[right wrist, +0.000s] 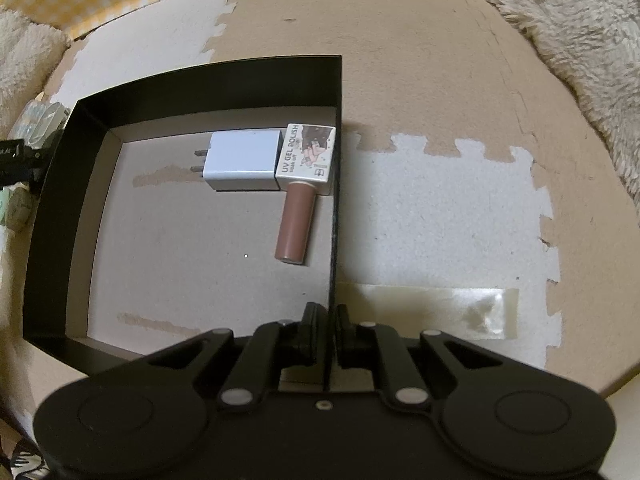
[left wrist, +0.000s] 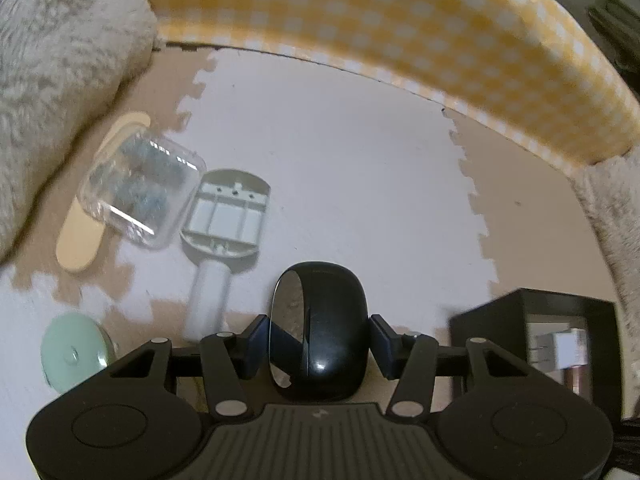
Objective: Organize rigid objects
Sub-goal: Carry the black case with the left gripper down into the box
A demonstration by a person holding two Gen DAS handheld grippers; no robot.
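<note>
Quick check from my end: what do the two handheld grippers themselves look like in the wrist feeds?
Both are matte black. The left gripper has dark blue pads on its fingers, black linkage bars with silver pivot pins, two round housings with circular recesses, and a ribbed grey centre plate bearing a small logo. The right gripper has the same black linkages, silver pins and round housings, with black fingers. No cables, hands or sleeves show.

floor: foam puzzle mat point(left wrist: 340, 168) lay in white and tan interlocking tiles | edge: yellow-and-white checked fabric point(left wrist: 400, 20) ran along the mat's far side | corners: fluffy cream rug point(right wrist: 580, 40) overlapped the mat | patch: clear tape strip point(right wrist: 440, 308) stuck flat on a white tile
</note>
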